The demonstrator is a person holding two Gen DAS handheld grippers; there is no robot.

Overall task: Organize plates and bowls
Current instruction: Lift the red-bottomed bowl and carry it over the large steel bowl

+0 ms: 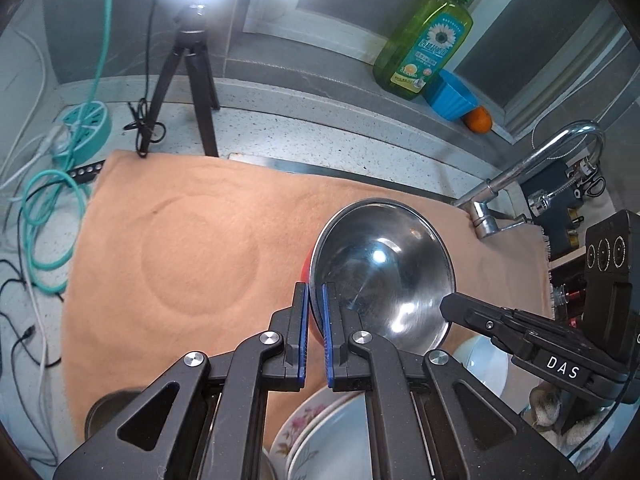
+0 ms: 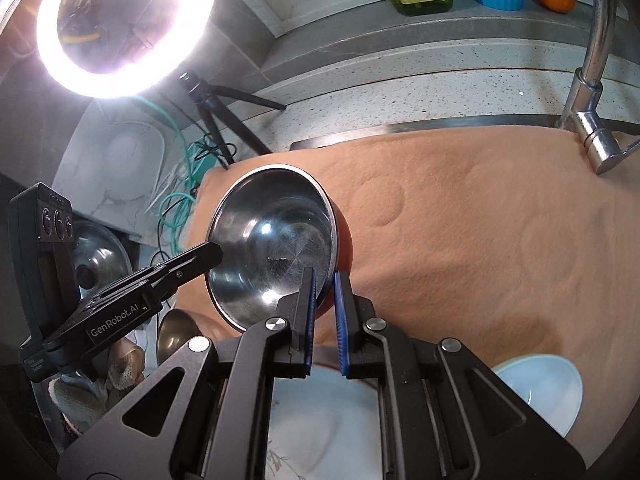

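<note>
Steel bowl: a round stainless-steel bowl with a red outer wall, tilted, held above the peach cloth.
Grip: our left gripper and right gripper each pinch opposite rims.
Open room: we see bare cloth beyond the bowl, with ring marks.
Around: chrome faucet at the far edge; black tripod; flowered plates and white bowl below.
Right view only: lit ring lamp.

We see a speckled worktop under an orange cloth. A ring light glares against grey wall tiles.
</note>
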